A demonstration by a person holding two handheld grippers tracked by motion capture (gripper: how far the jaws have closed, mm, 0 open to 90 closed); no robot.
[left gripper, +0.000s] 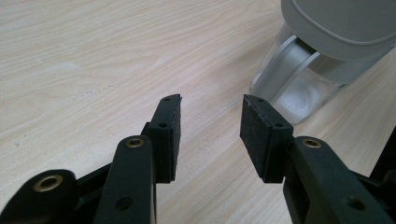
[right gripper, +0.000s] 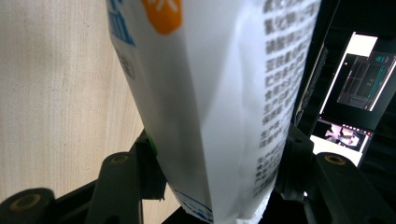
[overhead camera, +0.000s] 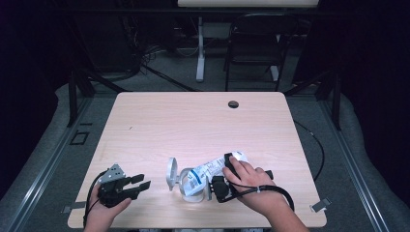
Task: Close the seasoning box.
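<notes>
White bag (overhead camera: 209,170) with blue print lies tilted near the front edge of the counter (overhead camera: 193,125), right of centre. Its lower end goes into the mouth of a clear jar (overhead camera: 186,186); its upper end points toward the right edge. The jar lies on its side, and its grey hinged lid (overhead camera: 171,174) stands open on the left.

Right tool (overhead camera: 223,175) clamps the bag across its width, jaws held wide by the bag, pads pressing both faces. In the right gripper view the bag (right gripper: 215,102) sits between the jaws: white film, an orange round mark at the top, blue graphics along one edge, columns of small dark Chinese characters down the side, too blurred to read. No brand name legible. The person's right hand (overhead camera: 251,181) covers the tool, cable looping off toward the right edge.

Left tool (overhead camera: 133,186) sits near the front left corner, well apart from the bag, jaws open with nothing between them, pointing right toward the jar. Left hand (overhead camera: 104,205) grips it from below. In the left gripper view the open pads frame bare wood, with the jar (left gripper: 299,93) and grey lid (left gripper: 341,28) just beyond at upper right, not touching.

Small dark round hole (overhead camera: 233,104) near the far edge. Black chair (overhead camera: 254,43) on the floor behind the counter. A lit screen (right gripper: 359,79) shows at right in the right gripper view, its content unreadable.
</notes>
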